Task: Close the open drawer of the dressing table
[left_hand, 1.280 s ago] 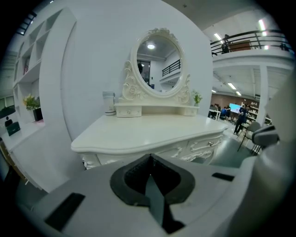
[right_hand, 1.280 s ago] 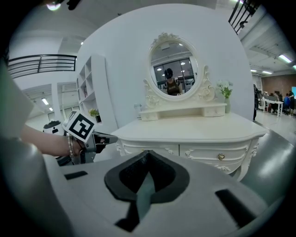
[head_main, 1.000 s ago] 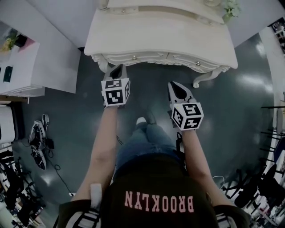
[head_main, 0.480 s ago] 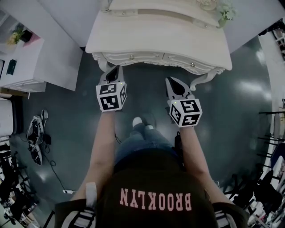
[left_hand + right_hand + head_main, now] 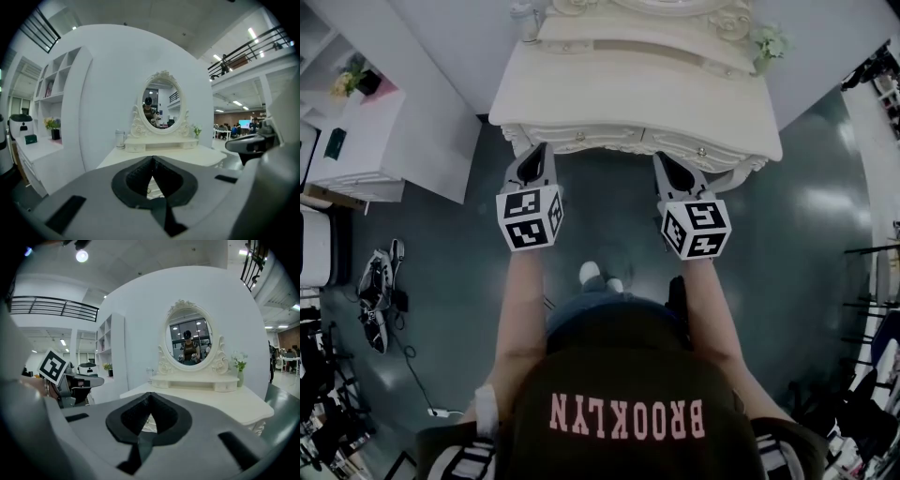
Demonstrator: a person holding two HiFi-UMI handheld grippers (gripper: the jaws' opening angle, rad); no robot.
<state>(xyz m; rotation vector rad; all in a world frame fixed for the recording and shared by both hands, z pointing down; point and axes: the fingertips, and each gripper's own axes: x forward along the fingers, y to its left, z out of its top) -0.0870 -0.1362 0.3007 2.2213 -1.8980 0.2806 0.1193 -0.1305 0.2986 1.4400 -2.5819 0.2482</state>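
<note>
The cream dressing table (image 5: 637,89) stands ahead of me, with an oval mirror (image 5: 161,101) at its back. Its two drawer fronts carry small knobs (image 5: 578,138) and look flush with the carved front edge; I see no drawer standing out. My left gripper (image 5: 534,155) is shut and empty, its tips just before the left drawer front. My right gripper (image 5: 664,164) is also shut and empty, close to the right drawer front. In the left gripper view the left gripper (image 5: 153,157) has its jaws meeting over the tabletop. The right gripper (image 5: 151,393) shows the same in its own view.
A white shelf unit (image 5: 356,141) stands to the left of the table. A small flower vase (image 5: 769,42) and a bottle (image 5: 525,19) sit on the tabletop. Shoes and cables (image 5: 380,291) lie on the dark floor at left. Racks crowd the right edge.
Both grippers have risen and moved closer to the table's front edge. Both stayed shut.
</note>
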